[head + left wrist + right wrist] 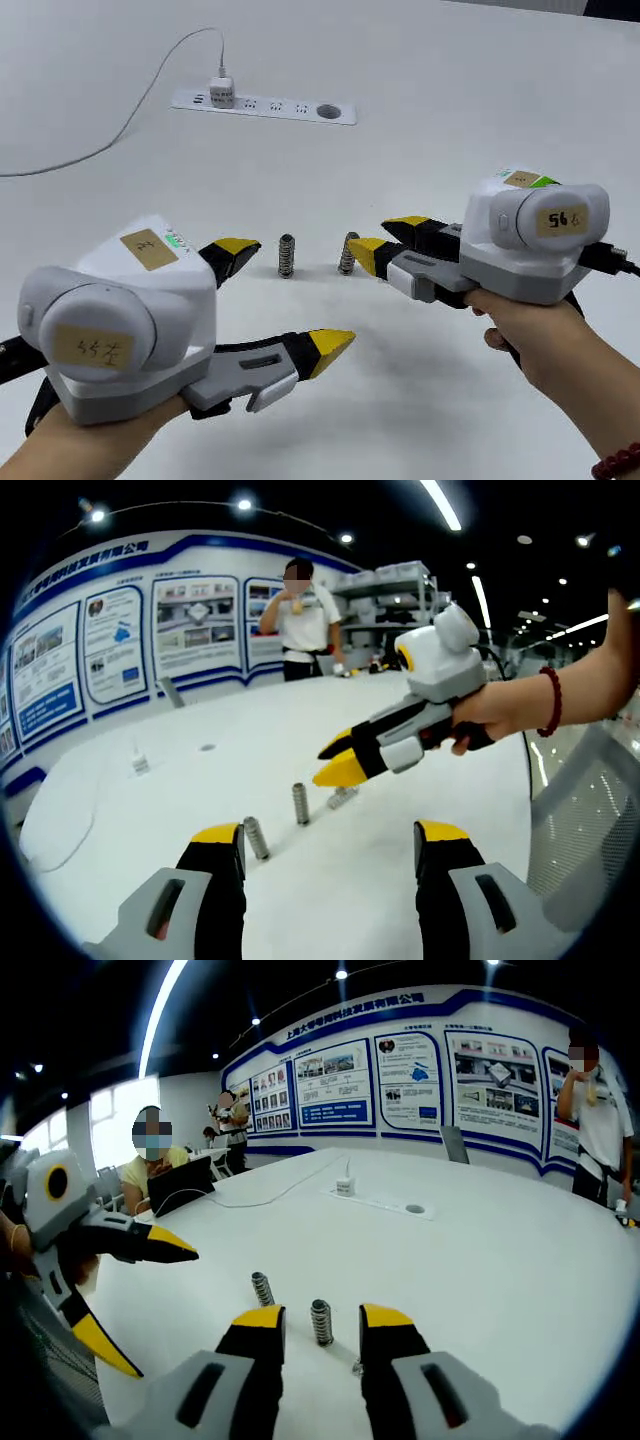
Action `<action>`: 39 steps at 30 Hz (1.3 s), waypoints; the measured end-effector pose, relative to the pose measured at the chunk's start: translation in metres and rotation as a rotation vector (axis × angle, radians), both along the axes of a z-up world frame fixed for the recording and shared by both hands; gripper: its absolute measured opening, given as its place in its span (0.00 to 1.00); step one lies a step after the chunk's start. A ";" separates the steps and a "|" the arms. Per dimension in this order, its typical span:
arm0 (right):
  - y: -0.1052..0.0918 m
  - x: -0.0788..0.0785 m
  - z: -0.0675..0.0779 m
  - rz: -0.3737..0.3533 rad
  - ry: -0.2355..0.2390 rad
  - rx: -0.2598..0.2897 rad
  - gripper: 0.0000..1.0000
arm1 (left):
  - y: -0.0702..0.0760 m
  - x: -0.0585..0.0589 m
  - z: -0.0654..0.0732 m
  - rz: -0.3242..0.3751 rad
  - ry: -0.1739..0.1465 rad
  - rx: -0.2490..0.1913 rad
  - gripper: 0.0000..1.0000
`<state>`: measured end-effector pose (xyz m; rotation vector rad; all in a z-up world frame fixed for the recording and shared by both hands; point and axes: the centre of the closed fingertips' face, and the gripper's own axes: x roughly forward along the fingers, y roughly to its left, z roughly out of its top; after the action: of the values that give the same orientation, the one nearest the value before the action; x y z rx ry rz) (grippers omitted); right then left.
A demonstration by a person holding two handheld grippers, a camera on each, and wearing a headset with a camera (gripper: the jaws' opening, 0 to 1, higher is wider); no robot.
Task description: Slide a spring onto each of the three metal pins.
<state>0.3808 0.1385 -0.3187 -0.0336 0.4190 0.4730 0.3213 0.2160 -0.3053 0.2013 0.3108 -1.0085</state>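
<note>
Two short grey springs stand upright on the white table (pixel 420 120): one spring (pixel 286 256) in the middle and a second spring (pixel 348 253) to its right, touching or nearly touching the lower yellow tip of my right gripper (pixel 385 235). The right gripper is open by a narrow gap, and in its own view a spring (pixel 320 1321) stands just beyond its fingertips (pixel 262 1318). My left gripper (pixel 286 295) is wide open with nothing between its fingers. In the left gripper view a third spring (pixel 256 837) stands beside the left finger. I cannot make out the pins inside the coils.
A white power strip (pixel 265 105) with a plugged charger (pixel 221 92) and a trailing cable lies at the back of the table. A seated person with a laptop (pixel 180 1185) is at the table's far end, and another person (pixel 303 620) stands beyond it.
</note>
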 end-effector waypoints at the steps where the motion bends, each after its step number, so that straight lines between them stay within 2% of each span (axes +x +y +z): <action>1: -0.004 -0.003 0.002 -0.003 0.002 -0.001 0.31 | -0.002 0.000 0.001 -0.007 -0.005 0.002 0.69; 7: -0.019 -0.014 0.009 -0.025 0.004 -0.011 0.33 | -0.014 -0.001 0.003 -0.051 -0.017 0.023 0.65; 9: -0.023 -0.018 0.011 -0.027 0.002 -0.011 0.35 | -0.018 -0.001 0.001 -0.060 0.005 0.033 0.64; 10: -0.025 -0.020 0.012 -0.030 0.001 -0.010 0.35 | -0.019 -0.001 0.001 -0.064 0.006 0.035 0.63; 12: -0.029 -0.025 0.013 -0.035 0.002 -0.007 0.35 | -0.023 0.001 0.001 -0.076 -0.006 0.044 0.62; 15: -0.034 -0.033 0.013 -0.040 0.008 -0.002 0.37 | -0.029 0.003 0.001 -0.091 -0.008 0.050 0.61; 21: -0.049 -0.046 0.011 -0.077 0.013 0.017 0.38 | -0.040 0.007 -0.006 -0.131 -0.020 0.112 0.55; 25: -0.055 -0.056 0.009 -0.076 0.010 0.025 0.39 | -0.048 0.009 -0.010 -0.159 -0.009 0.129 0.51; 31: -0.058 -0.068 0.006 -0.057 0.004 0.030 0.45 | -0.061 0.013 -0.014 -0.194 -0.025 0.163 0.49; 35: -0.057 -0.076 0.003 -0.035 0.003 0.010 0.47 | -0.067 0.015 -0.019 -0.221 -0.032 0.193 0.47; 39: -0.058 -0.084 0.001 -0.029 0.011 0.014 0.50 | -0.076 0.015 -0.025 -0.262 -0.061 0.232 0.43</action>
<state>0.2972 0.0804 -0.3173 -0.0118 0.4266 0.4474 0.3363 0.1403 -0.3304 0.4922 0.3518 -1.2225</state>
